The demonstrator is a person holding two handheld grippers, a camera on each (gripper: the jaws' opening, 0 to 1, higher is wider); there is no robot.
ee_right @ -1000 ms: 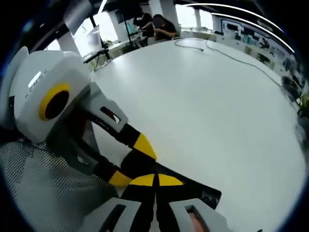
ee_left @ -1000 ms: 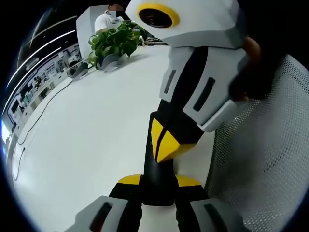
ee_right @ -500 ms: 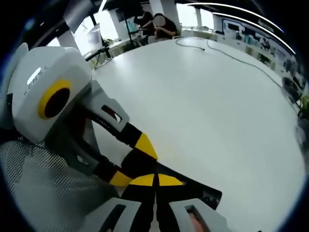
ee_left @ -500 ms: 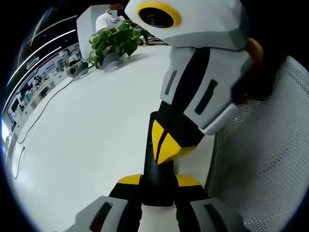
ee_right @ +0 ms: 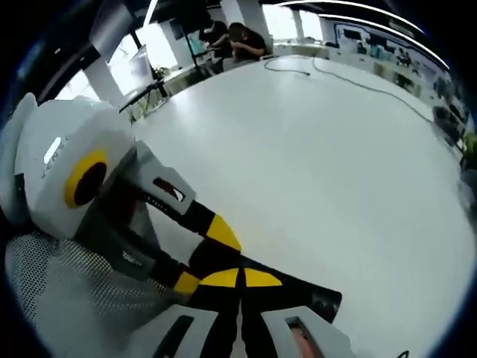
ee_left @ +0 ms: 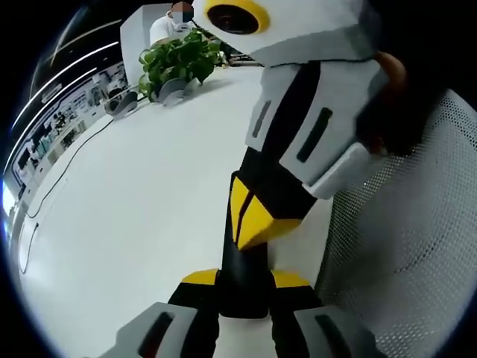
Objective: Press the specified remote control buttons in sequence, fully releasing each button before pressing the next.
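Note:
A slim black remote [ee_left: 243, 292] lies lengthwise on the white table [ee_left: 127, 201]. My left gripper [ee_left: 244, 280] is shut on its near end, one yellow-tipped jaw on each side. My right gripper [ee_left: 252, 218] comes down from the upper right, shut, its joined yellow tips resting on the remote's top face. In the right gripper view, my right gripper [ee_right: 240, 278] shows its tips closed together on the remote [ee_right: 302, 293], while my left gripper [ee_right: 205, 257] clamps the remote from the left. The buttons are hidden under the tips.
A white mesh chair back [ee_left: 406, 253] stands close on the right side of the left gripper view. A potted plant [ee_left: 179, 63] sits at the table's far end. A thin cable [ee_right: 335, 74] crosses the table [ee_right: 320, 156], and people [ee_right: 242, 41] sit beyond it.
The right gripper's body has lifted and tilted slightly while its tips stay on the remote. The left gripper keeps its hold; the remote has not moved.

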